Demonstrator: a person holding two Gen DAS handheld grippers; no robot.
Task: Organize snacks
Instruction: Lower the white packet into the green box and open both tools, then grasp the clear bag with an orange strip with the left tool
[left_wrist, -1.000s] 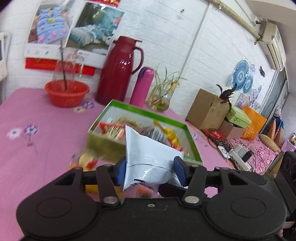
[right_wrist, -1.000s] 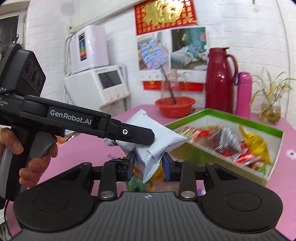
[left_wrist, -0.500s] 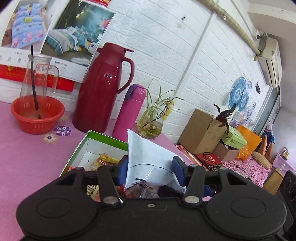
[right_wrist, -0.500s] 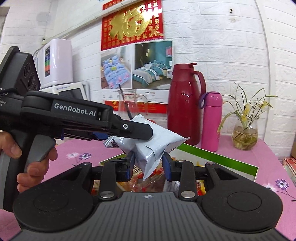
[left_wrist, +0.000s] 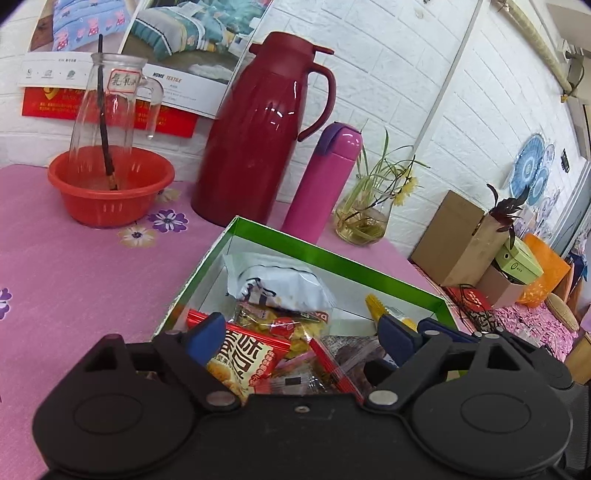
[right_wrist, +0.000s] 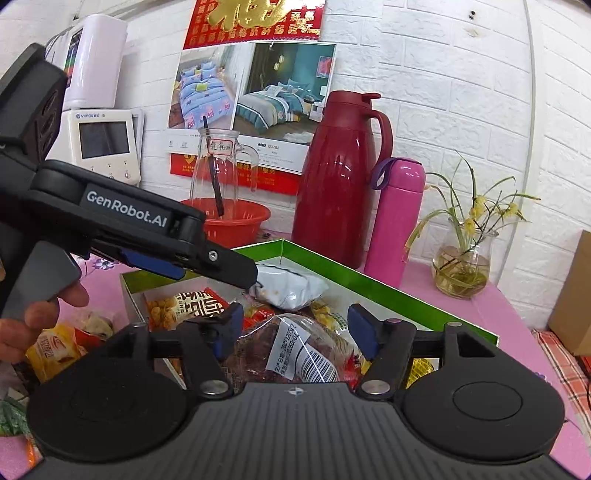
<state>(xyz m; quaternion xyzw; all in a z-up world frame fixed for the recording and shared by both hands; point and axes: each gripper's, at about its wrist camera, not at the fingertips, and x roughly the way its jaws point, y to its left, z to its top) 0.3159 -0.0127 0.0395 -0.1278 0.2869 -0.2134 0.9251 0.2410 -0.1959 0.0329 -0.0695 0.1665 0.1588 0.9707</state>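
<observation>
- The silver snack packet (left_wrist: 280, 282) lies released in the far end of the green-rimmed box (left_wrist: 332, 254), long axis roughly across the box, atop other packets.
- The left gripper (left_wrist: 301, 330) hangs just short of it and slightly above; its jaws have just been opening, now stand wide, and nothing is gripped.
- The right gripper (right_wrist: 293, 326), beside the left and angled down over the box, has likewise just been opening and holds nothing.
- More loose snacks (right_wrist: 55, 347) lie on the pink desk (left_wrist: 74, 266) by the left hand (right_wrist: 33, 317), likely next to be fetched.
</observation>
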